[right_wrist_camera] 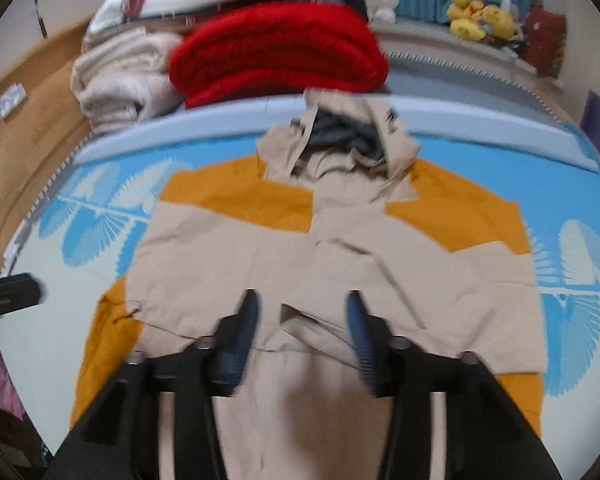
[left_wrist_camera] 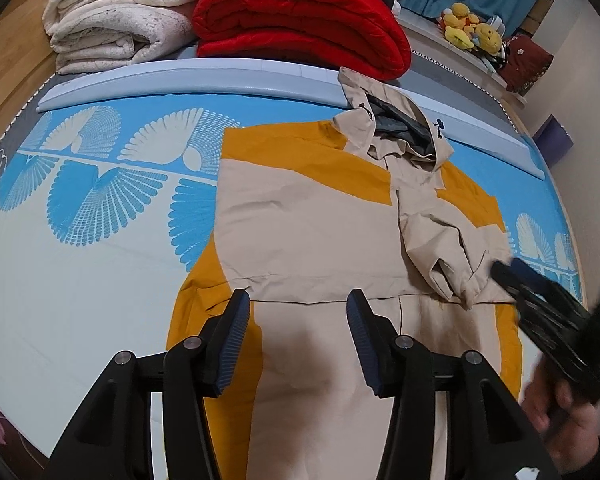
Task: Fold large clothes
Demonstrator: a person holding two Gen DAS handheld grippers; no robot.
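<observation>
1. The beige and mustard-yellow hooded jacket of thin woven cloth (left_wrist_camera: 320,236) lies flat on the bed's blue and white fan-patterned sheet (left_wrist_camera: 92,200), hood toward the folded red fleece blanket (left_wrist_camera: 300,28) and the stack of cream quilts (left_wrist_camera: 116,20) at the far end

2. Both sleeves look already folded in across the chest; the one on the right-hand side ends in a rumpled cuff (left_wrist_camera: 456,276) near the jacket's middle seam

3. The left tongs (left_wrist_camera: 298,300) hang above the lower front panel, jaws roughly half open with only cloth beneath them and nothing gripped

4. The right tongs (right_wrist_camera: 302,304) are likewise parted and empty, poised over the middle seam; this view is blurred, so whether the tips graze the cloth I cannot tell

5. The step in hand, as I judge it, is bringing the hem up toward the hood. To do it well:
   - flatten the crumpled cuff first, or it will make a lump inside the fold
   - take the hem near both lower corners, one pair of tongs to each, pinching both layers
   - lift both sides evenly and lay the hem level with the shoulders, so the edges line up

6. The thin fabric will probably slide and crease easily, so move slowly and avoid dragging the body across the sheet
</observation>
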